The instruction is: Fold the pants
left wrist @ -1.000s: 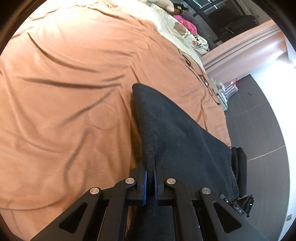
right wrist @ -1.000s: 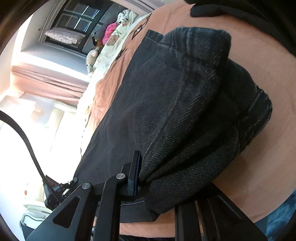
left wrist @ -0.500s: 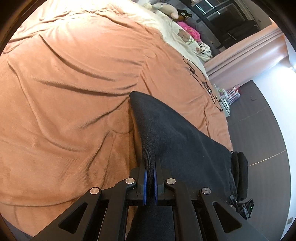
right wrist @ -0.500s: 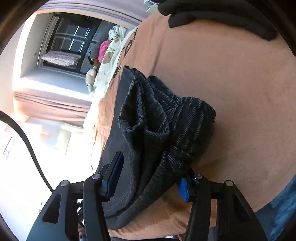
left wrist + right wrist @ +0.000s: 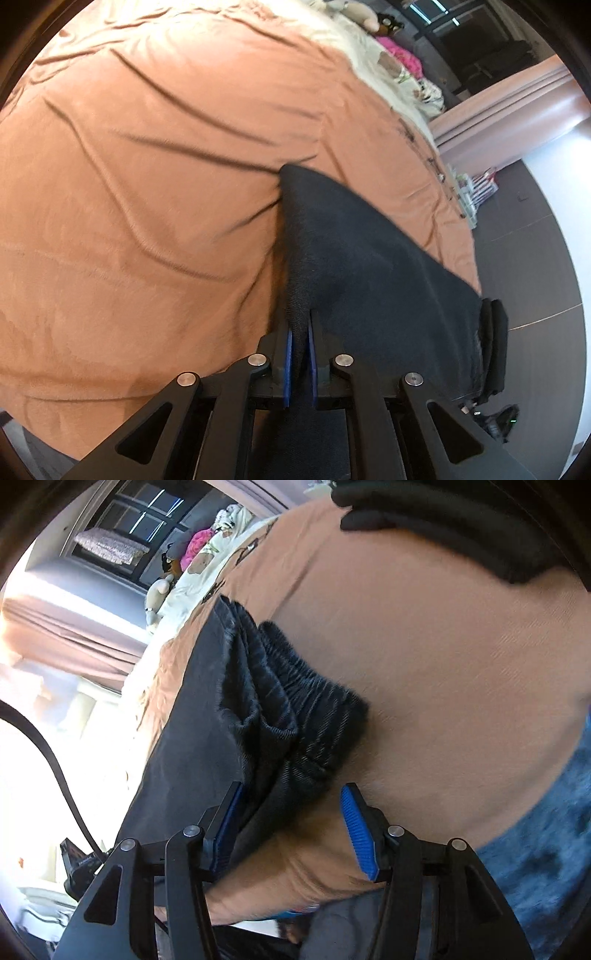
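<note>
While the left gripper stands with its two blue pads drawn narrow, a fold of the dark pants is pinched between them, and the cloth rises from the pads as a taut ridge. From that ridge the pants spread rightward and away across the orange bedspread, ending in a blunt corner near the middle of the left wrist view. At the right edge of the garment a thicker doubled band lies close to the bed's edge, beside the grey floor.

Seen from the right wrist, the right gripper has its jaws spread wide. The left blue pad touches the bunched, ribbed part of the pants; the right pad stands clear of the cloth, over bare bedspread. The bunched part rests on the bedspread, with a flatter panel of the garment extending to the left.

Soft toys and patterned pillows lie at the far end of the bed, before a dark window. A black cable curves along the left margin.
</note>
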`<state>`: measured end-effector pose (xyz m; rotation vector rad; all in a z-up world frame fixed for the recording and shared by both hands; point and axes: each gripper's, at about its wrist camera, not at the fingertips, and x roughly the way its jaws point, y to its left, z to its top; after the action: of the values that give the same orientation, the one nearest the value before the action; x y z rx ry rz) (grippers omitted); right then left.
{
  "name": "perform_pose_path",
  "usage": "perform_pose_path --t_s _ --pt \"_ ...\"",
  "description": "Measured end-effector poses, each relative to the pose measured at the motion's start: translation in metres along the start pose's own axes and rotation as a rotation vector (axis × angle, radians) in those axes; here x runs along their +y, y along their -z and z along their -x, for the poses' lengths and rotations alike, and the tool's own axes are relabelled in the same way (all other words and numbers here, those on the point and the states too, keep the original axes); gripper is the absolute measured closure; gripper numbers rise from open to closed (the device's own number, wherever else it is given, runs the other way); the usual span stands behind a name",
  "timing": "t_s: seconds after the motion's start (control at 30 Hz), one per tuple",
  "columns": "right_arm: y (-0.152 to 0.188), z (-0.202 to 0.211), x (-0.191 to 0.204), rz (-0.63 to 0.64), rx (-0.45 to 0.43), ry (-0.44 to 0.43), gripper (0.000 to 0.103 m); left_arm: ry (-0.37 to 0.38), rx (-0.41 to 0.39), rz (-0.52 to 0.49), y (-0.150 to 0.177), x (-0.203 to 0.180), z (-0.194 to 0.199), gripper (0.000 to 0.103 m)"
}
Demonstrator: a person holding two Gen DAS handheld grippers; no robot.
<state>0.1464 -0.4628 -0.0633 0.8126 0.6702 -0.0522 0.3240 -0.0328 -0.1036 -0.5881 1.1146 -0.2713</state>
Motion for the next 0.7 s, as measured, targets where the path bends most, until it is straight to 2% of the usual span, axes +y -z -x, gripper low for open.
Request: perform_pose_path --t_s 0.13,0.23,0.43,0.7 --pt "-0.01 0.028 0.015 0.079 -0.062 0.031 0.051 -0.028 0.017 -0.017 0.001 0.0 -0.006 0.092" --pt "-0.017 0.04 0.023 0.109 -0.075 0.0 0.051 -0.036 0.023 -0.016 0.0 0.001 -0.008 0.087" --pt "-0.035 0.019 0.024 0.118 0.015 -0.036 0.051 -0.03 0.028 -0.018 0.001 -0.001 -0.01 0.075" --pt "-0.075 -0.009 0.006 0.077 0.124 -0.092 0.051 -0.043 0.037 -0.013 0.003 -0.001 -0.012 0.073"
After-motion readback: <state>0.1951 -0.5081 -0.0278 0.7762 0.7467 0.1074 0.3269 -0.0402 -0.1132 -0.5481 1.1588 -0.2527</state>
